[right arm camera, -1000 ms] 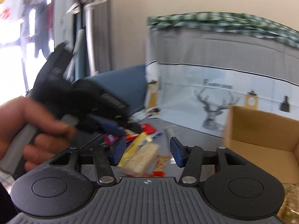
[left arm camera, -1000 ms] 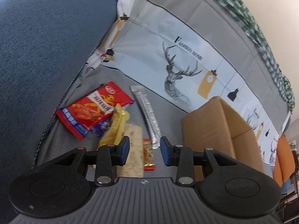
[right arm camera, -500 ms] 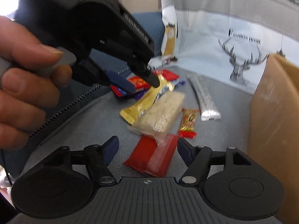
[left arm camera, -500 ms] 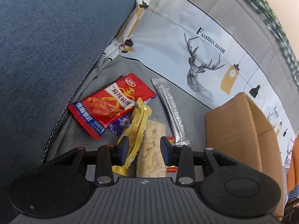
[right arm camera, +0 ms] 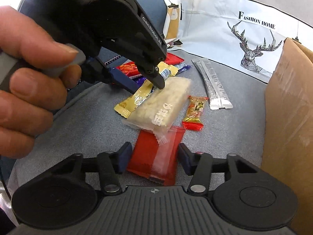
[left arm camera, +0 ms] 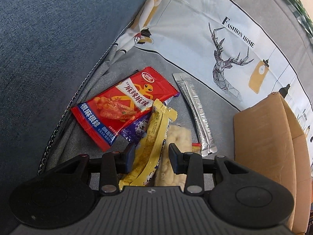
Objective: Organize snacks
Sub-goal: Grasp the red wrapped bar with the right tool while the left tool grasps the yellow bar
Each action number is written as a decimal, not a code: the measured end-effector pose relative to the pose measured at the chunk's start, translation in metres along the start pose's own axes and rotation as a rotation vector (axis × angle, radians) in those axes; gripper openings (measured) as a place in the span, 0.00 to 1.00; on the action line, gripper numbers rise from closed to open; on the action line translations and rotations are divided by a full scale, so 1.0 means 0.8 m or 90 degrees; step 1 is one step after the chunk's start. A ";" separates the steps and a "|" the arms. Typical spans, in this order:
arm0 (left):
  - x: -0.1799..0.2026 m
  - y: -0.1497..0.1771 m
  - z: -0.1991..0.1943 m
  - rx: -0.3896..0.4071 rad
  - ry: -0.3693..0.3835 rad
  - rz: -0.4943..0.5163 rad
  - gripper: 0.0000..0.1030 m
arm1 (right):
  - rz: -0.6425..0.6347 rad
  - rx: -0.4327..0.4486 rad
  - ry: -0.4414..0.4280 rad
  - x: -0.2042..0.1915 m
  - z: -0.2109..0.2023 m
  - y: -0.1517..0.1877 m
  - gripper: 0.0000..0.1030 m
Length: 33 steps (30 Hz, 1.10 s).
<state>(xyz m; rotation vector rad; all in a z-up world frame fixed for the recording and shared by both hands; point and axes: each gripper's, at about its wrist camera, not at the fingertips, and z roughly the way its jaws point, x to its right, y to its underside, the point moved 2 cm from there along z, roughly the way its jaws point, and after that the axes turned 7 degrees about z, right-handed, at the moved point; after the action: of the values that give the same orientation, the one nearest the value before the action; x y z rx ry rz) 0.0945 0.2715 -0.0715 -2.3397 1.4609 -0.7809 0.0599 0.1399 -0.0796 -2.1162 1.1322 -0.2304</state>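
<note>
Snack packets lie in a heap on the grey sofa seat. My left gripper (left arm camera: 151, 152) is open, its fingers on either side of a yellow packet (left arm camera: 154, 137), with a pale rice-cracker bar (left arm camera: 179, 137) beside it. In the right wrist view the left gripper (right arm camera: 146, 83) hovers just over the yellow packet (right arm camera: 137, 98) and the rice-cracker bar (right arm camera: 164, 105). My right gripper (right arm camera: 152, 157) is open around a flat red packet (right arm camera: 156, 156) lying on the seat. A cardboard box (left arm camera: 264, 146) stands to the right.
A large red spicy-snack bag (left arm camera: 125, 105), a purple packet (left arm camera: 135, 129), a silver stick sachet (left arm camera: 195, 113) and a small red-gold candy (right arm camera: 195, 110) lie nearby. A blue sofa arm (left arm camera: 49, 49) rises on the left; a deer-print cushion (left arm camera: 215, 39) stands behind.
Both grippers moved down and forward toward the snack heap. The left came over the yellow packet, and the right came around the red packet.
</note>
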 end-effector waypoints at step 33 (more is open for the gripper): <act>0.019 0.029 -0.026 0.014 -0.025 0.085 0.08 | -0.044 -0.009 -0.007 -0.004 -0.032 0.014 0.44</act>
<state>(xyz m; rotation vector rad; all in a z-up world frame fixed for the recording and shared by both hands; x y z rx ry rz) 0.0705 0.2487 -0.0618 -2.2021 1.5660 -0.7075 0.0388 0.1256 -0.0683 -2.1686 1.0581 -0.2427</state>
